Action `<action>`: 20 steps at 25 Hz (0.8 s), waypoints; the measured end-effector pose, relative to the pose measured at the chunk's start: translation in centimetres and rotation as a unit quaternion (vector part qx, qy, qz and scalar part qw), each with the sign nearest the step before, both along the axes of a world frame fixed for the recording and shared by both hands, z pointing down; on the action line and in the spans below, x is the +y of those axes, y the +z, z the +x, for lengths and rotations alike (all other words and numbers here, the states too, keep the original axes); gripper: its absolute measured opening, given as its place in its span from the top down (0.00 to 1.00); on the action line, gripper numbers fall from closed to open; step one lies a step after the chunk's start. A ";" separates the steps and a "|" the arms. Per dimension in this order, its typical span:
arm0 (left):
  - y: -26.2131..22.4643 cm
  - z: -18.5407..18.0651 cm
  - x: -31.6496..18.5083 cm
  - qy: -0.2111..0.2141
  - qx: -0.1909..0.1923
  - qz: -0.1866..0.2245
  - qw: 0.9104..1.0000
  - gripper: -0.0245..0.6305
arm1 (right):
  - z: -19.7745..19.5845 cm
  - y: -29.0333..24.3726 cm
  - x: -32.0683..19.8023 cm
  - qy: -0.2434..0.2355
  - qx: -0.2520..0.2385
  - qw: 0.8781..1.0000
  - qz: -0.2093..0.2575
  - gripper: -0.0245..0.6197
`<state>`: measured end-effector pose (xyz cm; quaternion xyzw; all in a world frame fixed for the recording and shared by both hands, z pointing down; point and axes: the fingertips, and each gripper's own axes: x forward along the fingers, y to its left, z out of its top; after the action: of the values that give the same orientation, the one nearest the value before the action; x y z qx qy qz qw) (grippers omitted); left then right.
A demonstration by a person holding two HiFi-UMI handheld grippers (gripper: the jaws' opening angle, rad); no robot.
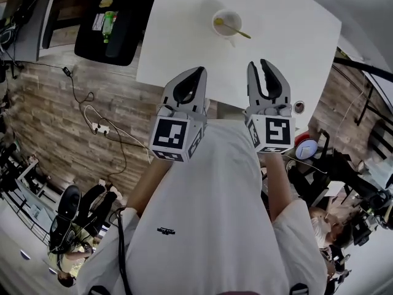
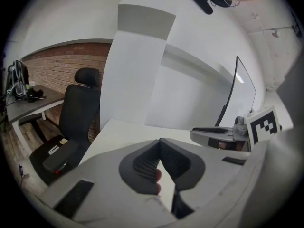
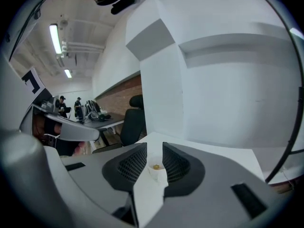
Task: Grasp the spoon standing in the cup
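Facing the white table, left gripper hovers closed beside right gripper, parted and empty.

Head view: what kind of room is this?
Likely an office or workshop: a white table with a cup, a black office chair beside it, and a power strip with cables on the wooden floor.

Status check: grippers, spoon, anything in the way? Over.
Left gripper jaws shut, empty. Right gripper jaws open, empty, lined up on the cup. Spoon leaning in cup, untouched, far across table. Nothing between.
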<state>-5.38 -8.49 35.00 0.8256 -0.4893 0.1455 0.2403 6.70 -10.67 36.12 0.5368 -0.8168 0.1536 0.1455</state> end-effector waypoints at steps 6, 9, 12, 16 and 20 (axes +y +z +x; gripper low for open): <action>1.9 0.6 -1.3 -0.012 -0.004 -0.015 1.000 0.95 | 0.5 2.2 -2.1 -0.048 0.037 0.998 -0.016 0.80; 3.3 0.8 -1.9 -0.014 -0.008 -0.028 0.999 0.95 | 0.3 3.6 -3.3 -0.062 0.043 0.997 -0.024 0.80; 4.6 1.1 -2.3 -0.015 -0.013 -0.042 0.999 0.95 | 0.1 5.3 -4.1 -0.075 0.048 0.995 -0.033 0.79; 5.6 1.4 -3.1 -0.022 -0.014 -0.051 0.998 0.95 | 0.1 7.1 -5.1 -0.088 0.054 0.994 -0.045 0.78; 7.1 1.3 -3.9 -0.025 -0.017 -0.063 0.998 0.95 | -0.1 9.2 -5.8 -0.090 0.051 0.993 -0.052 0.78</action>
<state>-4.10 -12.36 42.09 0.7935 -0.5041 0.1843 0.2869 6.59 -16.50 45.29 0.4599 -0.8441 0.1548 0.2280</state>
